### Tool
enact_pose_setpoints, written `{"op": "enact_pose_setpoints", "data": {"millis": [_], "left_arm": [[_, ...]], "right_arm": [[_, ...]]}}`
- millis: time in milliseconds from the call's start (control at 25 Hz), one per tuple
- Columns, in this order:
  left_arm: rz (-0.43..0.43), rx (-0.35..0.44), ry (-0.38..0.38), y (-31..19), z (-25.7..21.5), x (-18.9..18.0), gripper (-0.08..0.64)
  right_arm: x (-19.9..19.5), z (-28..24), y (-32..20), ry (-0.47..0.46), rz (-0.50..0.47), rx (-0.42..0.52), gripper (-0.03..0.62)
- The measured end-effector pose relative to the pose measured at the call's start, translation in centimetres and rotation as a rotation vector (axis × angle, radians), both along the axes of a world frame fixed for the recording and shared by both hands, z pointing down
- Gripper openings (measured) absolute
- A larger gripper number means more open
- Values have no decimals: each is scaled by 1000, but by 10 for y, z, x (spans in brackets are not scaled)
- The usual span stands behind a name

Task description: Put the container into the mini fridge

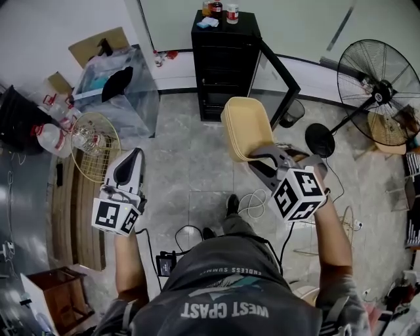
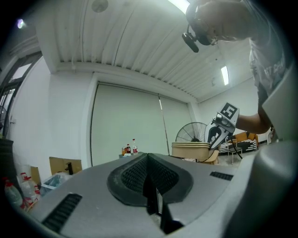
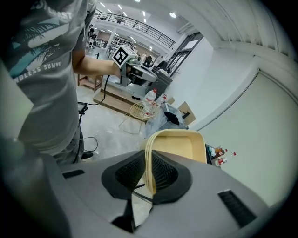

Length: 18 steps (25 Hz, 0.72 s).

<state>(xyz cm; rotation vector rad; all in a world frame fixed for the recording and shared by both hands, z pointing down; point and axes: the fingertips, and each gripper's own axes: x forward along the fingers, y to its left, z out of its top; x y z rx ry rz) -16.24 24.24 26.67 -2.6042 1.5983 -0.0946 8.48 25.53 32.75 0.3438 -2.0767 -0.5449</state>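
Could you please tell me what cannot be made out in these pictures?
Inside the mini fridge: head view, too dark to tell shelves or contents.
Bottles on it: too small, cut by the top edge.
Its body in the right gripper view: mostly behind the container.

grey short-sleeved t-shirt [image 1: 226, 292] with white and teal print.

Container [image 1: 248, 125]: cream plastic, rectangular, shallow, with rounded corners. One side wall is clamped between the jaws of the right gripper [image 3: 148, 176]. The body extends forward from the jaws, raised off the floor and tilted on edge.

Mini fridge [image 1: 222, 65]: black, upright, door swung open. It stands ahead of the jaws, beyond the container's far end.
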Motion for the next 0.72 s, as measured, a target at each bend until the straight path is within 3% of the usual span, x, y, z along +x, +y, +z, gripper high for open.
{"op": "enact_pose_setpoints", "data": {"millis": [720], "left_arm": [[-117,-27,-33,-111,8,14,18]], "right_arm": [[7,21,-147,-9,-108,-19,58]]}}
